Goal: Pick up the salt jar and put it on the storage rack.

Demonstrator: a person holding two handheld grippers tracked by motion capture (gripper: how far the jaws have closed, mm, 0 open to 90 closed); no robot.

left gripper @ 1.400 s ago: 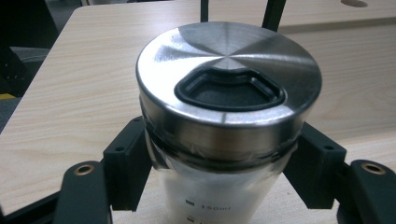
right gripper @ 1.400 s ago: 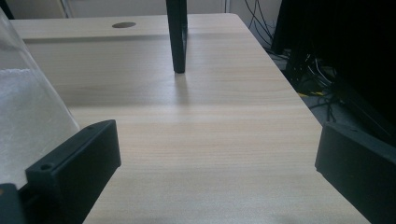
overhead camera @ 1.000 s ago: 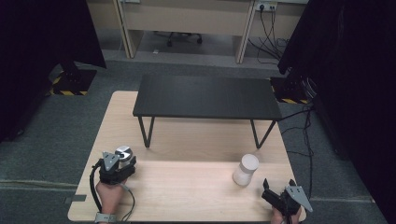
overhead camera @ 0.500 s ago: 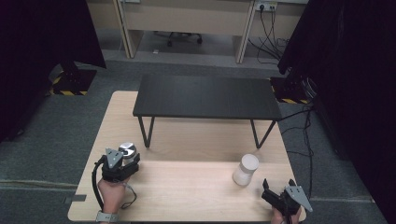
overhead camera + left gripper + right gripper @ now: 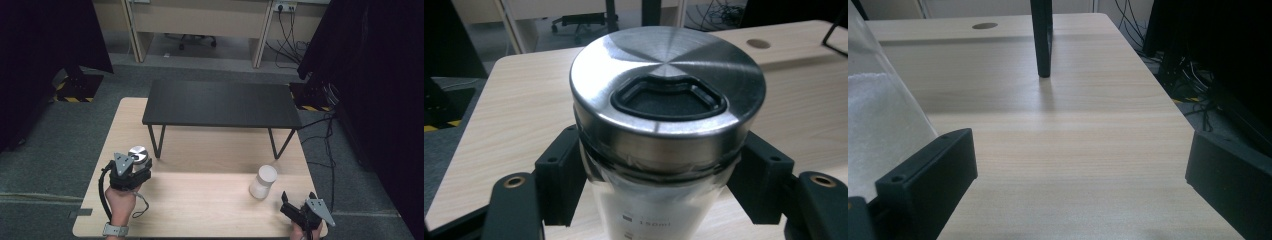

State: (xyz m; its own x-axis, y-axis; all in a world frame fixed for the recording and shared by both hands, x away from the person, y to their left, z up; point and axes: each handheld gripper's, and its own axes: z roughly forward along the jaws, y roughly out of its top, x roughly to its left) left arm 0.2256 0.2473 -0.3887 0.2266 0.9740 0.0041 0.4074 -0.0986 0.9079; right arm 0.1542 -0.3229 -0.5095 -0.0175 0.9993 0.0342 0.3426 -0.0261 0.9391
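A clear jar with a brushed steel lid (image 5: pixel 667 85) stands between the jaws of my left gripper (image 5: pixel 659 200), which is shut on its body just under the lid. From above, the same jar (image 5: pixel 138 152) shows at the table's left, lifted off the wood in my left gripper (image 5: pixel 134 169). A second clear jar (image 5: pixel 263 182) with white contents and no lid stands on the table at the right; its wall (image 5: pixel 878 130) fills the left of the right gripper view. My right gripper (image 5: pixel 294 206) rests at the front right edge, open (image 5: pixel 1080 170), with bare wood between its jaws.
A low black bench (image 5: pixel 220 104) on thin legs stands across the back of the wooden table (image 5: pixel 200 200); one leg (image 5: pixel 1042 37) rises ahead of the right gripper. Cables (image 5: pixel 320 125) trail off the right side. Dark curtains flank both sides.
My left gripper has risen and shifted slightly right with the steel-lidded jar in its grip. The right gripper and the white jar have stayed put.
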